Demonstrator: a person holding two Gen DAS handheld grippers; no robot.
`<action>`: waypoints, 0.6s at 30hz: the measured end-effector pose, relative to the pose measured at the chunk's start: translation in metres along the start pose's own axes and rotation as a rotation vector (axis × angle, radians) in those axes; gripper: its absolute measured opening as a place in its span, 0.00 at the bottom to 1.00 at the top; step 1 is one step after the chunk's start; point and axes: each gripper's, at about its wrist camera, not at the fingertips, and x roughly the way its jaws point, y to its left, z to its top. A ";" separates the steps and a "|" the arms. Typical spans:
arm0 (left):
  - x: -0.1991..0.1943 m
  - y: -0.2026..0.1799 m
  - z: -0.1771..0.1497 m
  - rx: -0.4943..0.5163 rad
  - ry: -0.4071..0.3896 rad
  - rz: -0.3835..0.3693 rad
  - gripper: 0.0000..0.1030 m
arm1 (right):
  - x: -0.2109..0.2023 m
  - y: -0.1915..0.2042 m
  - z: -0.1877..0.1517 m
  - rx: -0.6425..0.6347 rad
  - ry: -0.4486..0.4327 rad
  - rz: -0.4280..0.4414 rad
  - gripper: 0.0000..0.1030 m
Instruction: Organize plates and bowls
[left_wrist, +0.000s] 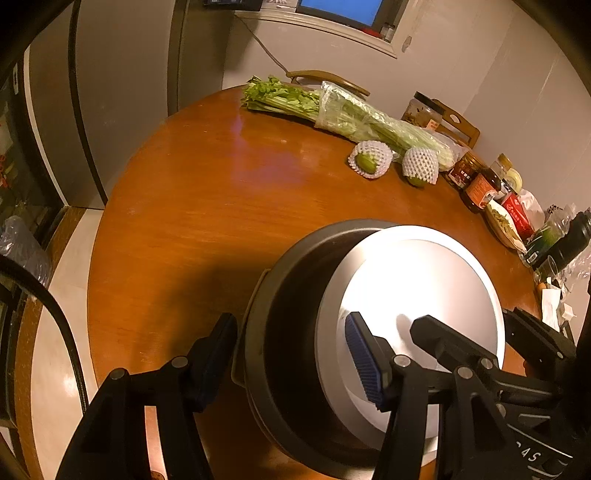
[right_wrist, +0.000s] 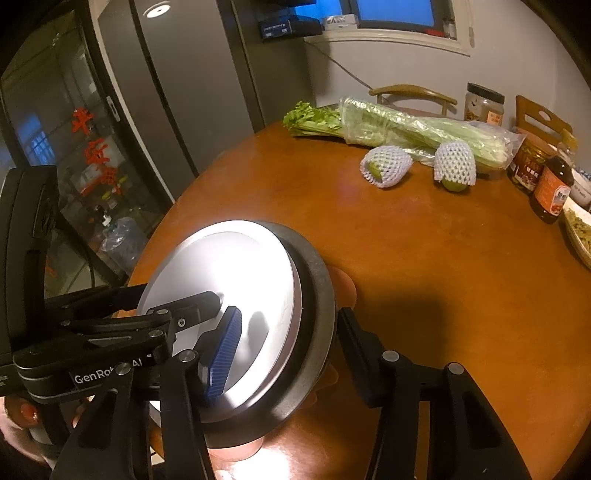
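Both hand-held grippers reach in low from opposite sides: the left hand-held gripper (left_wrist: 291, 363) and right hand-held gripper (right_wrist: 288, 343) each straddle, fingers apart, the rims of the tilted dark bowl (left_wrist: 291, 332) and white plate (left_wrist: 413, 288) above the table (left_wrist: 221, 206).

Round table (left_wrist: 207, 206) is showing glossy, finely scratched wood. White plate (left_wrist: 417, 295) is reflecting glare, smooth glazed finish. Dark bowl (left_wrist: 295, 332) is appearing matt. Gripper pads (right_wrist: 225, 354) are presenting ribbed blue rubber. Celery bag (right_wrist: 399, 125) is looking thin, crinkled plastic.
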 end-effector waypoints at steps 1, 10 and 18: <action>0.001 -0.002 0.000 0.005 -0.001 0.001 0.58 | -0.001 0.000 -0.001 -0.002 -0.004 -0.006 0.52; 0.005 -0.019 0.000 0.028 -0.002 0.003 0.58 | -0.007 -0.011 -0.003 -0.002 -0.020 -0.039 0.51; 0.009 -0.036 0.000 0.054 0.002 0.007 0.58 | -0.015 -0.023 -0.007 0.012 -0.026 -0.058 0.51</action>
